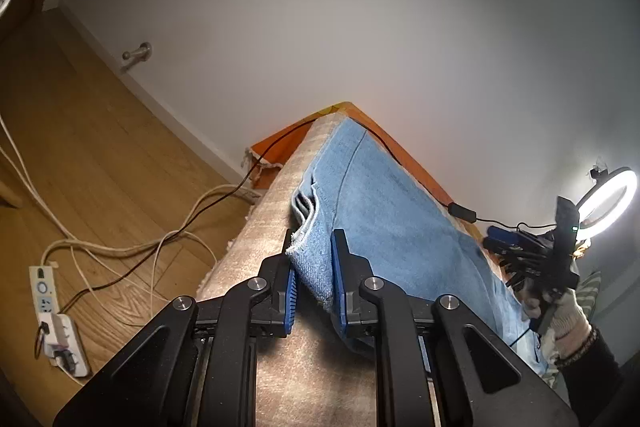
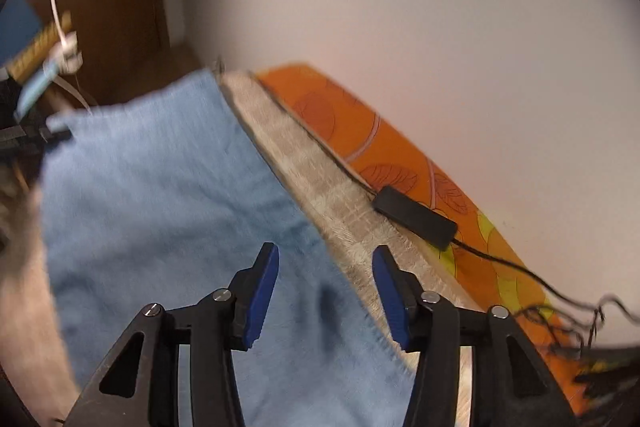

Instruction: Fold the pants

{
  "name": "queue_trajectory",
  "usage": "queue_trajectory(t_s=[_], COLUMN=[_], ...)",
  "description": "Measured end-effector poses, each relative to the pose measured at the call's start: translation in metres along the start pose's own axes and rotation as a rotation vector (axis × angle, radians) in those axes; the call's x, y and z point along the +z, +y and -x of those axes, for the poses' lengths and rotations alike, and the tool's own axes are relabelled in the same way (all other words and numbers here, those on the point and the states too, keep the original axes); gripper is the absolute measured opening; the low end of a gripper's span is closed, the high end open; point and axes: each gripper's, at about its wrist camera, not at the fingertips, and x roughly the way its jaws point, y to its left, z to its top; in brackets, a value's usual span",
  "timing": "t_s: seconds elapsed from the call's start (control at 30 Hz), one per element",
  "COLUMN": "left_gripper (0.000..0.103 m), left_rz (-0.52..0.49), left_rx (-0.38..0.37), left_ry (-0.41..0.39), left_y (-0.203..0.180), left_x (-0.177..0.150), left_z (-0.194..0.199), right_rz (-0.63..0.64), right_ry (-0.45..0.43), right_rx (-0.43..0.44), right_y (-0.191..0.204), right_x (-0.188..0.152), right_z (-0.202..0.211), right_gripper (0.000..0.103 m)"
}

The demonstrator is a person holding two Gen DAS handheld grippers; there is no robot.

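Light blue denim pants [image 1: 384,203] lie spread along a beige rug-covered surface [image 1: 264,227]. My left gripper [image 1: 312,247] has a frayed hem corner of the pants [image 1: 312,267] between its blue pads; the jaws stand a little apart around the cloth. In the right wrist view the pants [image 2: 160,195] fill the lower left. My right gripper [image 2: 326,259] hovers open over the pants' right edge, with nothing between its pads. The right gripper also shows in the left wrist view [image 1: 532,255], held by a gloved hand [image 1: 568,319].
An orange patterned sheet [image 2: 400,155] runs along the white wall [image 2: 440,27], with a black cable and its inline box [image 2: 414,217] on it. A ring light [image 1: 608,201] glows at right. Power strip [image 1: 56,319] and cords lie on the wooden floor [image 1: 80,147].
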Motion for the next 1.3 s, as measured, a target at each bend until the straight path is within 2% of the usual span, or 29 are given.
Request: queue_trajectory(t_s=[0.1, 0.23, 0.3, 0.37, 0.4, 0.43, 0.5, 0.67, 0.8, 0.83, 0.87, 0.93, 1.03, 1.17, 1.3], left_gripper=[0.016, 0.04, 0.04, 0.036, 0.021, 0.015, 0.014, 0.013, 0.012, 0.012, 0.012, 0.012, 0.012, 0.012, 0.012], left_rz=[0.032, 0.116, 0.157, 0.176, 0.17, 0.156, 0.114, 0.004, -0.156, -0.181, -0.206, -0.248, -0.259, -0.243, -0.22], left_rx=[-0.006, 0.037, 0.047, 0.038, 0.035, 0.033, 0.051, -0.022, -0.054, -0.063, -0.072, -0.079, -0.085, -0.094, -0.104], left_ry=[0.035, 0.079, 0.089, 0.072, 0.056, 0.047, 0.023, -0.009, 0.012, 0.023, 0.04, 0.075, 0.105, 0.128, 0.127], left_y=[0.001, 0.014, 0.021, 0.023, 0.022, 0.019, 0.007, -0.047, -0.106, -0.117, -0.127, -0.143, -0.151, -0.152, -0.146], left_x=[0.001, 0.002, 0.001, 0.001, 0.002, 0.002, 0.005, 0.009, -0.007, -0.012, -0.02, -0.035, -0.048, -0.055, -0.052], left_z=[-0.005, -0.013, -0.018, -0.018, -0.016, -0.015, -0.012, -0.006, -0.012, -0.016, -0.02, -0.032, -0.042, -0.049, -0.047], right_rz=[-0.028, -0.001, -0.033, -0.081, -0.105, -0.135, -0.213, -0.422, -0.465, -0.473, -0.483, -0.509, -0.532, -0.557, -0.592], right_ry=[-0.037, -0.071, -0.071, -0.073, -0.079, -0.086, -0.096, -0.092, -0.115, -0.118, -0.109, -0.106, -0.089, -0.003, 0.076], right_rx=[-0.003, -0.008, 0.01, 0.035, 0.036, 0.043, 0.071, 0.155, 0.208, 0.241, 0.289, 0.348, 0.436, 0.516, 0.504], right_y=[0.013, 0.043, 0.053, 0.06, 0.063, 0.063, 0.057, 0.029, 0.019, 0.016, 0.014, 0.011, 0.013, 0.024, 0.036], right_x=[-0.016, -0.041, -0.057, -0.074, -0.08, -0.088, -0.103, -0.125, -0.104, -0.095, -0.083, -0.065, -0.034, 0.003, 0.021], right_z=[0.03, 0.066, 0.08, 0.093, 0.1, 0.108, 0.12, 0.122, 0.115, 0.111, 0.103, 0.088, 0.055, -0.007, -0.053], right_gripper=[0.053, 0.055, 0.056, 0.056, 0.056, 0.056, 0.058, 0.059, 0.062, 0.064, 0.072, 0.074, 0.074, 0.074, 0.073])
